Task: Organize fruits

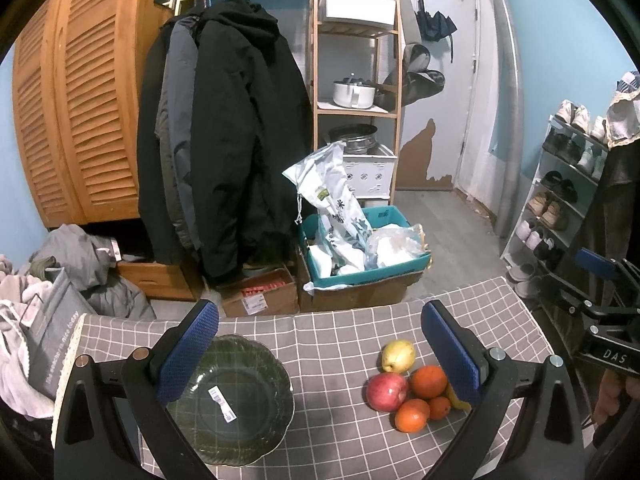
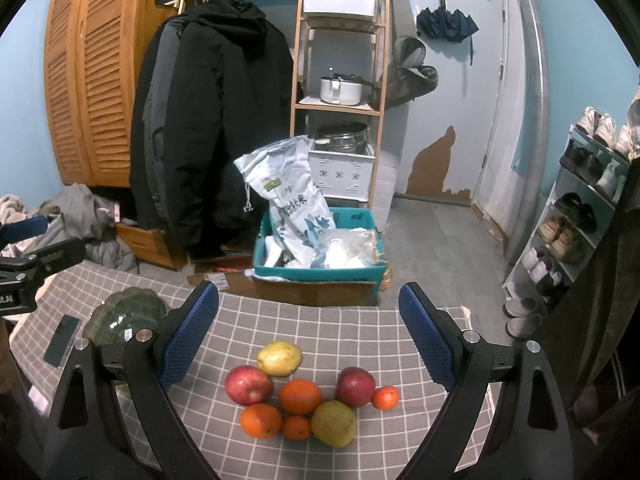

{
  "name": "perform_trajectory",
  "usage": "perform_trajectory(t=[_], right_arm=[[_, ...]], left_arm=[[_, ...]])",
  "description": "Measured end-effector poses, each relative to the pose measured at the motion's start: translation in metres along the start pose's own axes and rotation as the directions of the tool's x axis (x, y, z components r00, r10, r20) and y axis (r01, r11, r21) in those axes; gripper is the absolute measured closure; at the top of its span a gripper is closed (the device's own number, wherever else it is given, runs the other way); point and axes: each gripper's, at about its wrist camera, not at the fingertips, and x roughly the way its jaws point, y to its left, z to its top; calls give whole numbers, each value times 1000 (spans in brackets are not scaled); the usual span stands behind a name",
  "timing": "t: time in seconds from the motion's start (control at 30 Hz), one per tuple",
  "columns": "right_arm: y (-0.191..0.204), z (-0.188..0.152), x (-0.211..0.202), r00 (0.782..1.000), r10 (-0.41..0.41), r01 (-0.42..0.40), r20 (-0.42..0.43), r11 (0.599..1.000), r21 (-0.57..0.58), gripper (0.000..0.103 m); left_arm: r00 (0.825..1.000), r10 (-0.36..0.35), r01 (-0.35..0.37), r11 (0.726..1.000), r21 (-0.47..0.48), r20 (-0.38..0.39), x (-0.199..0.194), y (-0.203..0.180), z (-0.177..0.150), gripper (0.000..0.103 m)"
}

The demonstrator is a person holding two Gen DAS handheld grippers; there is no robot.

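Both sets of fingers [image 2: 308, 340] [image 1: 320, 356] spread, empty. Fruit [image 2: 300, 397] below right fingers; plate [image 1: 240, 396] under left (glass, slippery). Take outermost fruit first.

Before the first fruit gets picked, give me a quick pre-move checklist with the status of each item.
1. Left gripper open, nothing held: ok.
2. Right gripper open, nothing held: ok.
3. Dark green scalloped glass plate empty, ready to receive fruit: ok; only a barcode sticker lies on it.
4. Fruit cluster reachable on the grey checked tablecloth: ok.
5. Yellow pear free to grasp at the back edge: ok.
6. Red apple clear of neighbours: not ok, it crowds the large orange.
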Motion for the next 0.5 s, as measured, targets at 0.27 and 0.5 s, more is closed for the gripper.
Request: perform_trajectory(t=[0.27, 0.5], right_arm=[[-5, 0, -1, 1000, -1, 1, -2, 1000, 1, 13], [-13, -11, 9, 1000, -4, 5, -20, 1000, 15, 13]], left_arm=[[1000, -8, 8, 1000, 1, -22, 2, 3, -2, 1], [999, -10, 10, 1000, 3, -47, 9, -2, 3, 1]])
